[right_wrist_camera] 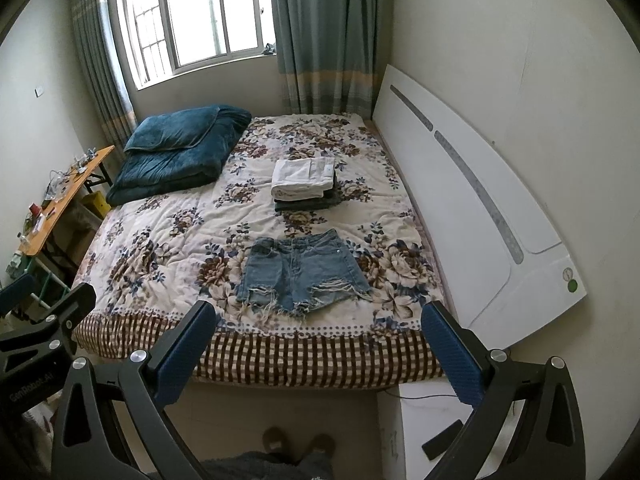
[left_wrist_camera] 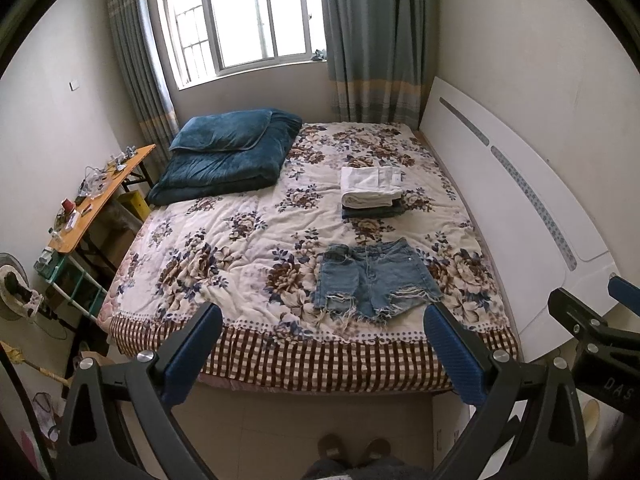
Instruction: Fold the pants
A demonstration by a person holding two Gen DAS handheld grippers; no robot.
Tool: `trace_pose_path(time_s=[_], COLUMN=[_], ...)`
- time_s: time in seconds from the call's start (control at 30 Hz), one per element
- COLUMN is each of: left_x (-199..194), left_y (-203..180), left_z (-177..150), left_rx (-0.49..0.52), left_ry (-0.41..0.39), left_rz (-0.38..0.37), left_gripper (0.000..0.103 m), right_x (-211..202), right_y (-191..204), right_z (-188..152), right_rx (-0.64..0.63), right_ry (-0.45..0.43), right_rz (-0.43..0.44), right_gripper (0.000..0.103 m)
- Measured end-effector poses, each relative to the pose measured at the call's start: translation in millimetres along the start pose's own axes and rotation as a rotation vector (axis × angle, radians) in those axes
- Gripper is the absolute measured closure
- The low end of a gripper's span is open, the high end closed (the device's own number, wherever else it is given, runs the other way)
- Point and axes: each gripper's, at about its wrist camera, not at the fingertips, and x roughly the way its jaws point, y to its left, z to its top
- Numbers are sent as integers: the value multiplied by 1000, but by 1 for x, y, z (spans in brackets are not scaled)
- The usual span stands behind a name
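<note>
Frayed blue denim shorts [left_wrist_camera: 370, 280] lie flat and unfolded near the front edge of the floral bedspread [left_wrist_camera: 224, 240], waistband toward the window. They also show in the right wrist view [right_wrist_camera: 302, 274]. My left gripper [left_wrist_camera: 324, 356] is open and empty, held above the floor in front of the bed, short of the shorts. My right gripper [right_wrist_camera: 320, 354] is also open and empty, at the same distance before the bed edge. Its frame shows at the right of the left wrist view [left_wrist_camera: 592, 332].
A stack of folded clothes, white on dark [left_wrist_camera: 372, 188], sits behind the shorts. A folded teal blanket [left_wrist_camera: 228, 156] lies at the bed's far left. A white headboard [left_wrist_camera: 520, 216] runs along the right. A cluttered wooden table [left_wrist_camera: 100, 196] stands on the left. A white cabinet [right_wrist_camera: 424, 428] is by the bed's corner.
</note>
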Motion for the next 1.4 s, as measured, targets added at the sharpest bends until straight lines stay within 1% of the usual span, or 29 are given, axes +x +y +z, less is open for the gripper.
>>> trace_pose_path(time_s=[0.67, 0.8, 0.9, 1.4], left_x=[1, -2, 0, 1], left_y=[0, -4, -10, -9], left_z=[-1, 3, 17, 13], left_rx=[4, 3, 6, 4], left_ry=[-4, -7, -7, -8], left_rz=[2, 2, -2, 0], left_gripper=[0, 0, 0, 0], right_x=[-2, -2, -2, -1], right_y=[-5, -4, -5, -7], right_z=[3, 3, 3, 2], right_rx=[1, 3, 3, 1], right_ry=[1, 0, 0, 0], right_rz=[7, 5, 5, 8], right_gripper=[0, 0, 0, 0])
